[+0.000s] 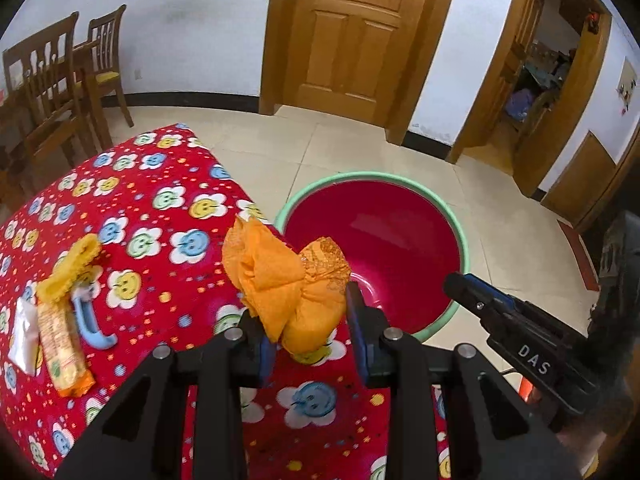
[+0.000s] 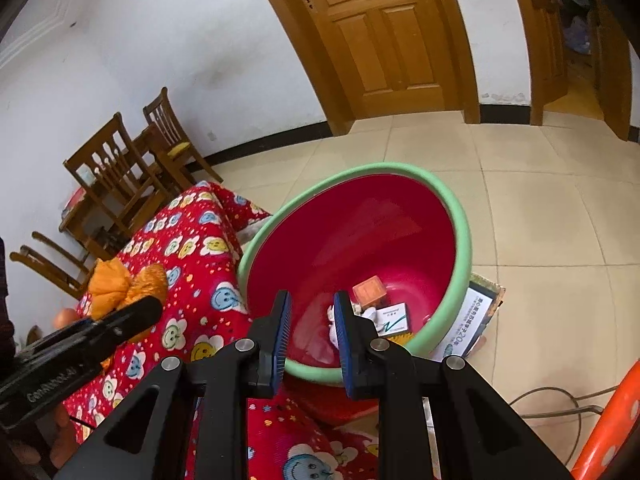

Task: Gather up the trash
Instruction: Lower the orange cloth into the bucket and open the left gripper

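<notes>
A: What does the trash look like?
B: It is a crumpled orange paper wad [image 1: 288,284], soft and puffy, with a printed pattern on one side. The left tongs [image 1: 310,322] pinch it between the 2 blue pads, just above the bench [image 1: 160,208] with its red smiley-flower cloth, near the edge by the bin.

A: Where is the bin?
B: The red bin with a green rim [image 2: 456,216] stands on the floor right beside the bench. Inside it lie a small orange box [image 2: 370,290], a white card box [image 2: 394,318] and some white scraps.

A: And the right tongs [image 2: 312,330]?
B: They point down into the bin, with a gap between the pads and nothing in them.

A: Anything else on the bench?
B: A yellow snack wrapper [image 1: 60,312], a white packet [image 1: 24,336] and a blue hook [image 1: 90,320], well apart from the wad.
</notes>
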Available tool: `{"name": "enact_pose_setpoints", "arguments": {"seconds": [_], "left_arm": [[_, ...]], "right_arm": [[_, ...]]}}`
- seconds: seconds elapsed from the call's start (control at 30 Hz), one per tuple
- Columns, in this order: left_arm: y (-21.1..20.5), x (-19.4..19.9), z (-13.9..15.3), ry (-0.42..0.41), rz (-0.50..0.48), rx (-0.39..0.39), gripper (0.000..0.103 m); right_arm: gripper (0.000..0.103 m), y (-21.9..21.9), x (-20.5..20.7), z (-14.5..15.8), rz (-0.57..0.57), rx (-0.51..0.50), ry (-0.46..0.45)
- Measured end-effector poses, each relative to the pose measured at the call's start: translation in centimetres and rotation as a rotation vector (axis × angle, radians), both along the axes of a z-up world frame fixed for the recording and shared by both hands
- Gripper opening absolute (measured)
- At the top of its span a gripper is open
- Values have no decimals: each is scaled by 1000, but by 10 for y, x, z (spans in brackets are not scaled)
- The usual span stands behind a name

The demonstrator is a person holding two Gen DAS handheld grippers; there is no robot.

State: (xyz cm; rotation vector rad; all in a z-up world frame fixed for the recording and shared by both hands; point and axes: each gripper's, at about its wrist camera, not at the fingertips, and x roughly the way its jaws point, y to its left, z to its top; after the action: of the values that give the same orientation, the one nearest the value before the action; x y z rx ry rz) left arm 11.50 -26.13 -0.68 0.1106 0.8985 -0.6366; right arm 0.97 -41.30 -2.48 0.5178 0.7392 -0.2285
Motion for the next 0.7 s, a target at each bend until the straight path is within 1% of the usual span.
{"name": "enact_pose_setpoints", "arguments": {"seconds": [0.2, 0.3, 0.37, 0.43, 0.53, 0.6, 0.7], "left_arm": [[-20, 5, -9, 14, -20, 8, 31], [-31, 8, -11, 11, -32, 6, 31], [-36, 8, -10, 4, -36, 3, 36], [-41, 9, -9, 1, -38, 2, 49], [-44, 8, -6, -10, -35, 1, 58], [-45, 6, -5, -14, -31, 6, 60], [-43, 5, -4, -13, -26, 6, 61]], "right_arm": [[24, -11, -1, -2, -26, 22, -2], [27, -15, -4, -2, -36, 28, -5], [31, -17, -5, -2, -46, 31, -8], [32, -19, -8, -1, -54, 36, -12], [32, -22, -9, 0, -63, 38, -16], [32, -23, -10, 0, -66, 39, -16], [33, -22, -11, 1, -65, 43, -17]]}}
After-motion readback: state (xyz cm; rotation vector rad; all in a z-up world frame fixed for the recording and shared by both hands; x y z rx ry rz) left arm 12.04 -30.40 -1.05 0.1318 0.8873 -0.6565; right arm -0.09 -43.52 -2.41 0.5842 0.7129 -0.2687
